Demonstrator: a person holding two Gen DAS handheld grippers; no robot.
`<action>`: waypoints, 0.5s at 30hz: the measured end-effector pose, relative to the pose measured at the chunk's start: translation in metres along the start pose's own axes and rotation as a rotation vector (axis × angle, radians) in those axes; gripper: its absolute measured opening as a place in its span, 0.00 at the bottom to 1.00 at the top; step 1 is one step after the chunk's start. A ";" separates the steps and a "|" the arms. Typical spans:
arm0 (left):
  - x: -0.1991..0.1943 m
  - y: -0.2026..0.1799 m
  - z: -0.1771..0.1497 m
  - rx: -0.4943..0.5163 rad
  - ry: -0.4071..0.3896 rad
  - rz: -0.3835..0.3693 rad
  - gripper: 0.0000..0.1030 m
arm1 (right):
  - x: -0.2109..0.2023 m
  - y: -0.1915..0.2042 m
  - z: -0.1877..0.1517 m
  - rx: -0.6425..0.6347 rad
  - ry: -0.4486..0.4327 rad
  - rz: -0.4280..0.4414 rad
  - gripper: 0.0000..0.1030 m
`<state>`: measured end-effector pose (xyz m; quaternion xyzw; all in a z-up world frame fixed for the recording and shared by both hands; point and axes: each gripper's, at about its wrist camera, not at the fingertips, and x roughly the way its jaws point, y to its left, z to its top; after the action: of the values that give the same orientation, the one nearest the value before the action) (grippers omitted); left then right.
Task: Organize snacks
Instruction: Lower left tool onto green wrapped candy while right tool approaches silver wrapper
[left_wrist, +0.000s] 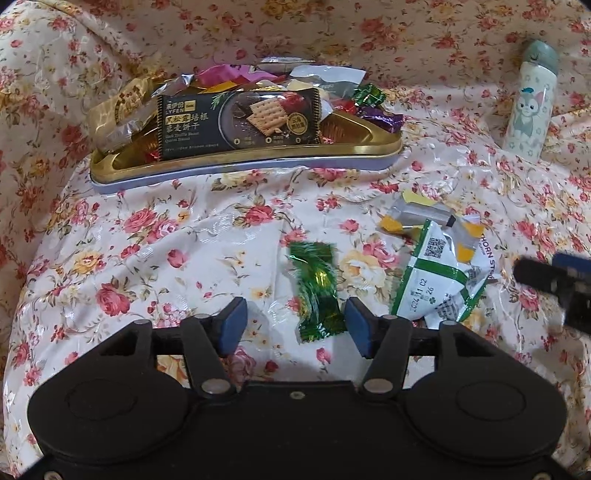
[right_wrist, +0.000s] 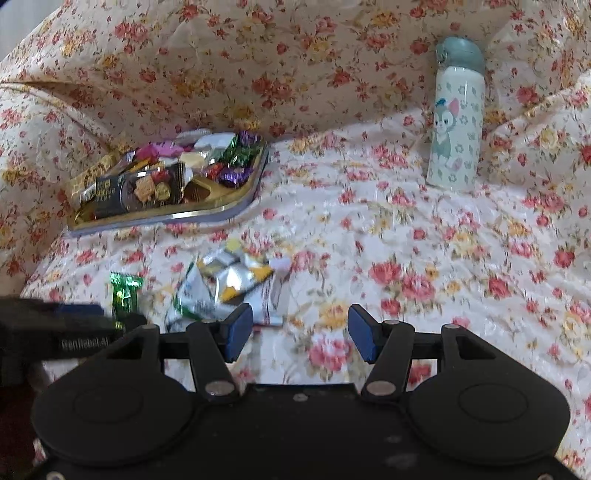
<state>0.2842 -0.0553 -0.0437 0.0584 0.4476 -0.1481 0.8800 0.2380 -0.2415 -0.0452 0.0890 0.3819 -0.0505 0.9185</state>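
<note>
- The left gripper (left_wrist: 293, 328) hovers low over the floral cloth (left_wrist: 166, 236) with its jaws spread apart and nothing held between them
- A green foil candy (left_wrist: 316, 290) lies on the cloth partly between the two blue pads, close against the right-hand pad (left_wrist: 358, 328) (whether it touches cannot be told)
- Just to the right of the candy sits a crumpled white and green snack packet (left_wrist: 439, 280), and a silver and yellow wrapper (left_wrist: 421, 218) lies partly under its far end
- Farther back, a gold tray (left_wrist: 258, 157) rests on the cloth, heaped with snacks; a black cracker packet (left_wrist: 238, 123) leans across its front, with a gold-patterned packet (left_wrist: 118, 112) at the left and purple and green foil sweets (left_wrist: 376, 110) at the right
- A white bottle (left_wrist: 530, 99) with a grey-green cap and a cartoon cat print stands upright at the far right, well apart from the tray
- The right gripper (right_wrist: 300, 332) is also wide open and empty, above bare cloth to the right of the loose wrappers; its left pad (right_wrist: 238, 332) is near the edge of the crumpled packet
- In the right wrist view the left gripper's black body shows at the left edge, beside the green candy
</note>
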 end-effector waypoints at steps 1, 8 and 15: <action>0.000 0.000 0.000 -0.003 0.000 0.003 0.60 | 0.002 0.000 0.004 0.002 -0.005 0.002 0.58; 0.001 0.000 0.001 0.001 0.003 0.001 0.61 | 0.028 0.010 0.030 -0.009 0.019 0.057 0.59; 0.001 0.000 0.001 0.001 0.006 0.002 0.61 | 0.053 0.039 0.039 -0.113 0.037 0.064 0.58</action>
<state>0.2856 -0.0553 -0.0435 0.0595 0.4501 -0.1472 0.8788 0.3083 -0.2128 -0.0509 0.0504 0.3980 0.0023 0.9160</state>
